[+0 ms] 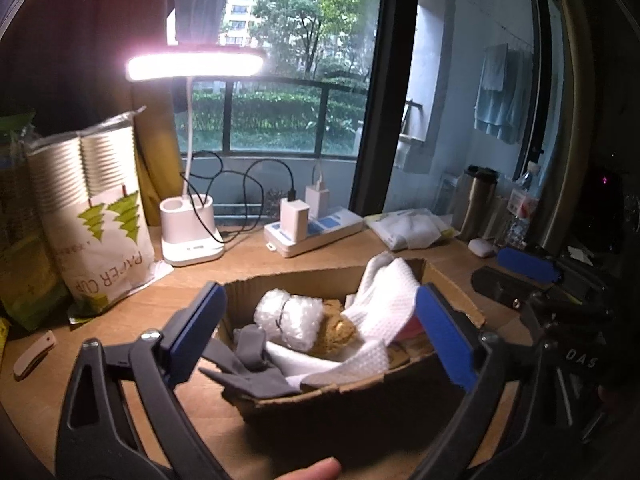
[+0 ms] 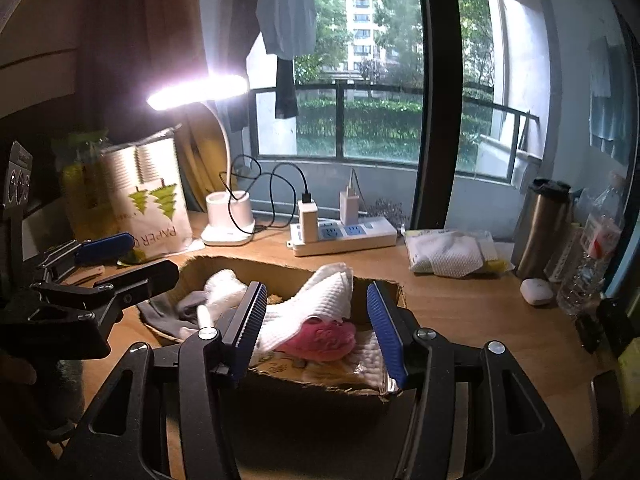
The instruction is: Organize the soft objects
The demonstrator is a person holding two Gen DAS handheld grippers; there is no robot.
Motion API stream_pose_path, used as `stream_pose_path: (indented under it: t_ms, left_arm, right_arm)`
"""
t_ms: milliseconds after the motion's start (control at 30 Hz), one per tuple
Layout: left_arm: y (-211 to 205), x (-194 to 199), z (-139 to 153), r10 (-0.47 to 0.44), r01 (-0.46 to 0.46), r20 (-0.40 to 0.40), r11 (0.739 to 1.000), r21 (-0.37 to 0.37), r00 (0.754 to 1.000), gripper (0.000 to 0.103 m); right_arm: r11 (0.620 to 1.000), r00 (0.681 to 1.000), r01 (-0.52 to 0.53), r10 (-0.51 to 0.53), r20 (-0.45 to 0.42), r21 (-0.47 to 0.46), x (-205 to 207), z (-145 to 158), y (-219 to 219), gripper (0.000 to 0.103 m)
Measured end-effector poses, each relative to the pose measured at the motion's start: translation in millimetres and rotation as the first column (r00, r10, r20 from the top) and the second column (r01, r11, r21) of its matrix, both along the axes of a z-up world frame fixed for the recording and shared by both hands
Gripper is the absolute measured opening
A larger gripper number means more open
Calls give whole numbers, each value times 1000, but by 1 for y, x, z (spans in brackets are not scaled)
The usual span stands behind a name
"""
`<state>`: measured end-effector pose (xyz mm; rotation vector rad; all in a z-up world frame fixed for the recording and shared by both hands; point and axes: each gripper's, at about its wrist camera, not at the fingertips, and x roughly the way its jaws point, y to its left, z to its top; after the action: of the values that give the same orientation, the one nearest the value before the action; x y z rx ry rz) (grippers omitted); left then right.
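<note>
- Both pairs of jaws stand apart with nothing pressed between their pads: the left gripper (image 1: pixel 320 332) is spread very wide, the right gripper (image 2: pixel 316 332) is parted about half as far.
- Between the left jaws, and beyond and below them, sits the cardboard box (image 1: pixel 352 396). Neither blue pad touches its rim or its contents, as far as the left wrist view shows.
- Framed between those left jaws lie the bubble wrap roll (image 1: pixel 290 318), a brown plush toy (image 1: pixel 336 334) just beside it toward the right pad, a grey cloth (image 1: pixel 252 364) nearer the left pad and draping over the box's near rim, and a white textured cloth (image 1: pixel 380 312) rising toward the right pad.
- Between the right jaws, the same white cloth lies over a pink soft item (image 2: pixel 320 338). Both are past the fingertips, not gripped.
- Progress, as I judge it: most of the soft things are already in the box, so the gathering looks largely done.
- Left to do, seemingly: a packet of white cloths (image 2: pixel 448 252) rests on the wooden desk (image 2: pixel 460 308), well beyond and outside the right jaw. It may be the next piece, though whether it belongs to the task I cannot tell.
- Grey cloth over the rim may still want tucking in.
</note>
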<state>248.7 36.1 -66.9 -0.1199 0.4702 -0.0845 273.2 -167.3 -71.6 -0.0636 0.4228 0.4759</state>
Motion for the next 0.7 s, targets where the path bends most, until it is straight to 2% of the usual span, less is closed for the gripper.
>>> stream_pose_path:
  t_ms: [100,367,467,700]
  left_arm:
    - [0,-11,8,4,-4,23,1000,-1,1000,98]
    - [0,-41,28,42,-45,87,999,25,995,100]
    - [-1,-53,34,58,-63,110,997,47,992,102]
    - [-4,-78,51,56,-66,158,996,62,986,102]
  right_arm:
    - [1000,1000,-1,1,20,2,-12,8,-1,63]
    - [1000,999,4,-4,54,4,-37,24,-7,68]
    - [1000,997,6,-6,78,1,-49,31,-8,79]
    - [1000,993,30,-29,118,-4,-69,44,-13,84]
